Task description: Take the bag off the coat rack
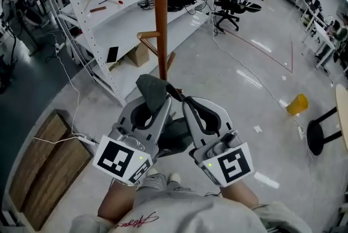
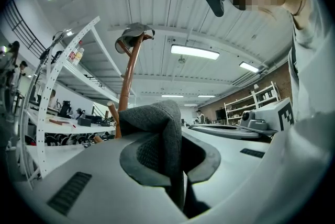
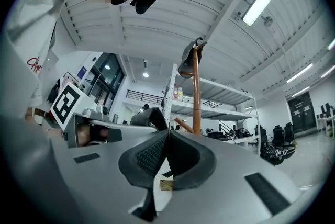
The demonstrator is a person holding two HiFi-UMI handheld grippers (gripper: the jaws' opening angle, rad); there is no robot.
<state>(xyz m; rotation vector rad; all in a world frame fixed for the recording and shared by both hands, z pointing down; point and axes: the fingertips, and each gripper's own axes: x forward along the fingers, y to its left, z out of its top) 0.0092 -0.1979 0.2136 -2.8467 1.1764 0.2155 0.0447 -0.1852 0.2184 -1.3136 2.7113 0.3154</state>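
Head view: the left gripper (image 1: 165, 99) and right gripper (image 1: 188, 102) sit side by side close to the rack (image 1: 160, 19). The grey bag (image 1: 153, 90) bunches up at their tips, and its body hangs dark between and below them.

Left gripper view: the fingers (image 2: 137, 155) are clamped narrow on a thick fold of bag (image 2: 157, 131). A peg (image 2: 113, 115) juts up just beside that fold.

Right gripper view: the fingers (image 3: 149, 155) are pressed together, apparently on a thin dark strap of the bag that runs to them in the head view. The rack (image 3: 196, 92) stands ahead.

To do this well, I'd keep both pinches firm and lift evenly. Raise the fabric above the peg tip before drawing it away from the rack, so nothing snags or tips it.
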